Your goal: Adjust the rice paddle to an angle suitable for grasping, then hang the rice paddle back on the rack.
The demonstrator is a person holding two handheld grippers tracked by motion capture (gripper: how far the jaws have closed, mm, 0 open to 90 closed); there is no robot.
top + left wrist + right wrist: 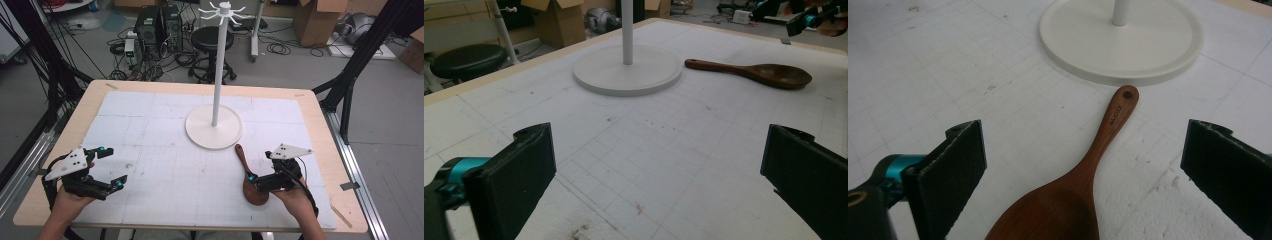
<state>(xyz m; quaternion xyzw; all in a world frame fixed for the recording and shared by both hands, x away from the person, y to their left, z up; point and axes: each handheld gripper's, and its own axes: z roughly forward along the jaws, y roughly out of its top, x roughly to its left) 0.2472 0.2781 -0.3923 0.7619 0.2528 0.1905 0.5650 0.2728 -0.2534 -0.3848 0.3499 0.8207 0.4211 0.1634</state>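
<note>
A dark brown wooden spoon (248,176) lies flat on the white gridded mat, handle pointing toward the white stand's round base (214,128). The spoon (1075,180) has a hole at its handle end and its bowl sits between my right gripper's jaws. My right gripper (260,167) (1083,170) is open over the bowl, not touching it. My left gripper (112,167) (656,170) is open near the table's front left, with bare mat between its jaws. From there the spoon (756,72) lies far off, beside the stand base (628,70).
The stand's tall white pole (219,65) rises from the base and ends in a ring of hooks (223,11). The mat (165,145) covers a wooden table (90,97). Beyond the table are a black stool (212,42), cables and cardboard boxes (317,17).
</note>
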